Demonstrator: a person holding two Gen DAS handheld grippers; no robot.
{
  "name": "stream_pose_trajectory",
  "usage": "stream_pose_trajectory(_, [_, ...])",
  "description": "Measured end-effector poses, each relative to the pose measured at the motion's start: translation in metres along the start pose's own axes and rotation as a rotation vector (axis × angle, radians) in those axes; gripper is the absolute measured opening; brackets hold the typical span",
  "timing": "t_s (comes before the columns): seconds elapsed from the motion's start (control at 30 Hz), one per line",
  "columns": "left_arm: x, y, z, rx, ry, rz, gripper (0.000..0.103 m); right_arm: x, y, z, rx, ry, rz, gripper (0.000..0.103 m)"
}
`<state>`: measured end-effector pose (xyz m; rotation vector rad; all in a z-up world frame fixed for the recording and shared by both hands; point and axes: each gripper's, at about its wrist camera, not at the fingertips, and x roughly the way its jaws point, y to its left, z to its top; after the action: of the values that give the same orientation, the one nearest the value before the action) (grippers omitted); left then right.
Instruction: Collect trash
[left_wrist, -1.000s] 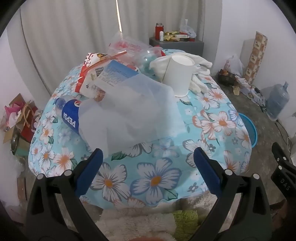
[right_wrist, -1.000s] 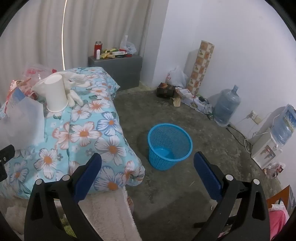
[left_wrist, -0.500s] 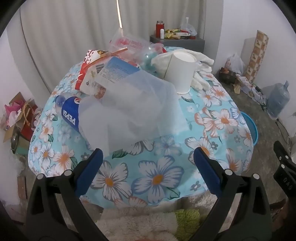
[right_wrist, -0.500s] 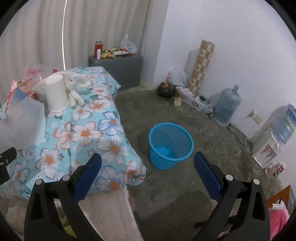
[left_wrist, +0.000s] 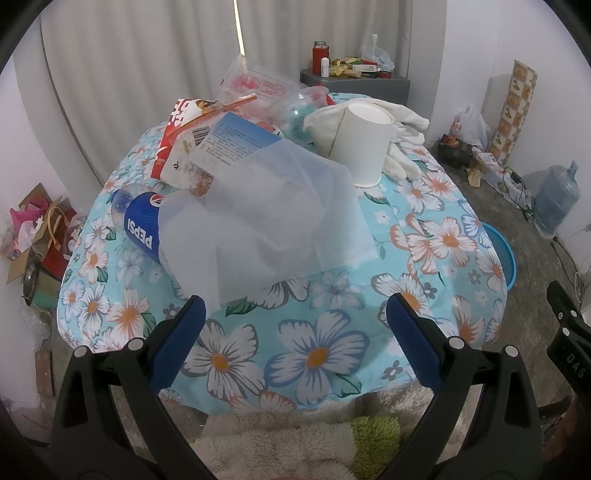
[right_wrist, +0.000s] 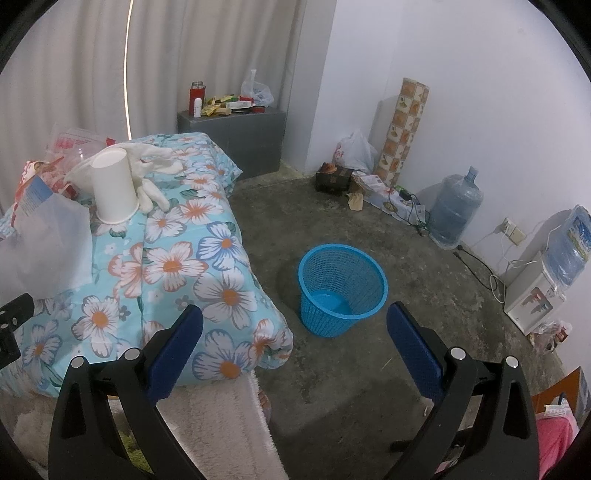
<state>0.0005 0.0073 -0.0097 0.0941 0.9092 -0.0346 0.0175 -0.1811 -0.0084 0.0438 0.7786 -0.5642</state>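
A heap of trash lies on the floral-covered table: a translucent plastic bag, a Pepsi bottle, a red and white wrapper, a blue-printed packet, an upturned white paper cup and white gloves. A blue mesh basket stands on the floor to the right of the table. My left gripper is open and empty, short of the table's near edge. My right gripper is open and empty, above the floor near the basket.
A grey cabinet with bottles stands at the back wall. Water jugs, cables and a dispenser line the right wall. Bags and boxes sit left of the table. A fluffy rug lies below.
My left gripper has crept slightly closer to the table and the trash heap. My right gripper has barely moved. Both stay open.
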Motion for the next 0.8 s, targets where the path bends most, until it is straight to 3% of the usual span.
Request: stream_pose_trajectory(0.8, [0.0013,0.0033,-0.0009,-0.001,0.002,0.0,0.094,0.001,0.0009,-0.0001,0.003,0.001,0.005,0.097])
